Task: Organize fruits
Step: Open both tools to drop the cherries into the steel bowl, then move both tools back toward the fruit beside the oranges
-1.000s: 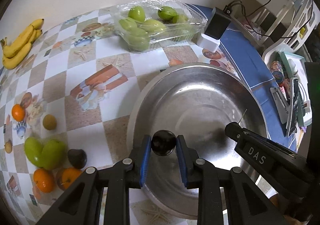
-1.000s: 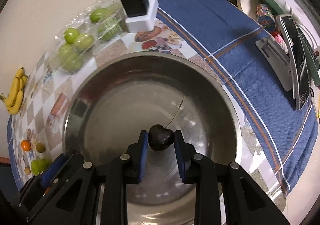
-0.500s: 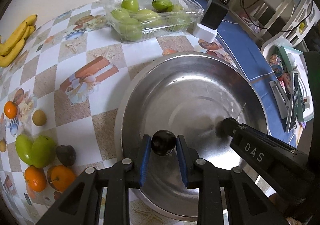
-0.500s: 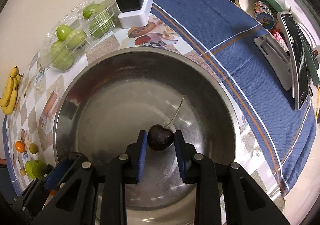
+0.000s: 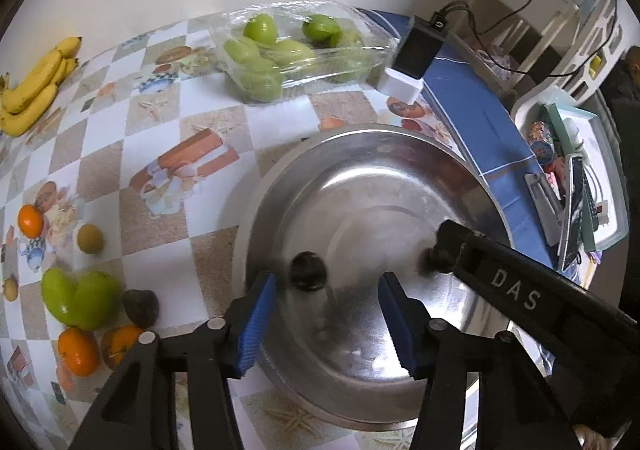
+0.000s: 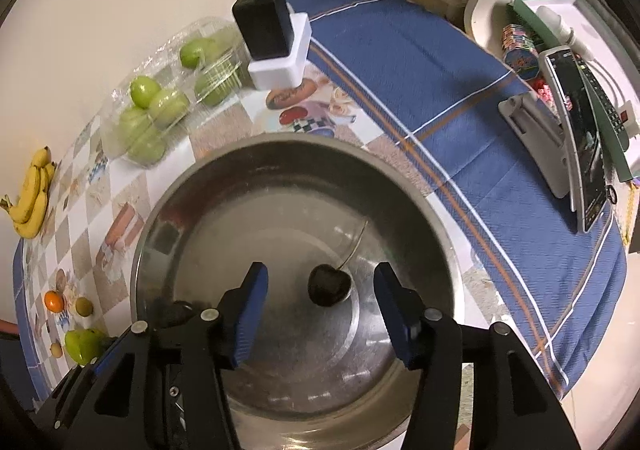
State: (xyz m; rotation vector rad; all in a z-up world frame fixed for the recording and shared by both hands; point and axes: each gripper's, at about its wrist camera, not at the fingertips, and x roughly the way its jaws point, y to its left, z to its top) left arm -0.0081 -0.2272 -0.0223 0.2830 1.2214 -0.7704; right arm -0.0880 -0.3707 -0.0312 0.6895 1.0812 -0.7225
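A dark cherry (image 6: 329, 284) lies free between the opening right claw (image 6: 320, 304).

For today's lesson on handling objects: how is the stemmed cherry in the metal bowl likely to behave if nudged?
The cherry is round and glossy, so it would probably roll across the smooth bowl. Its thin stem looks likely to bend. It seems light, and its skin may bruise under a firm squeeze.

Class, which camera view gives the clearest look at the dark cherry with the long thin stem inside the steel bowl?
The right wrist view: the dark stemmed cherry sits sharp and whole, stem visible, between the opening right gripper pads, untouched. The left wrist view shows only a blurred dark patch at the right gripper's tip.
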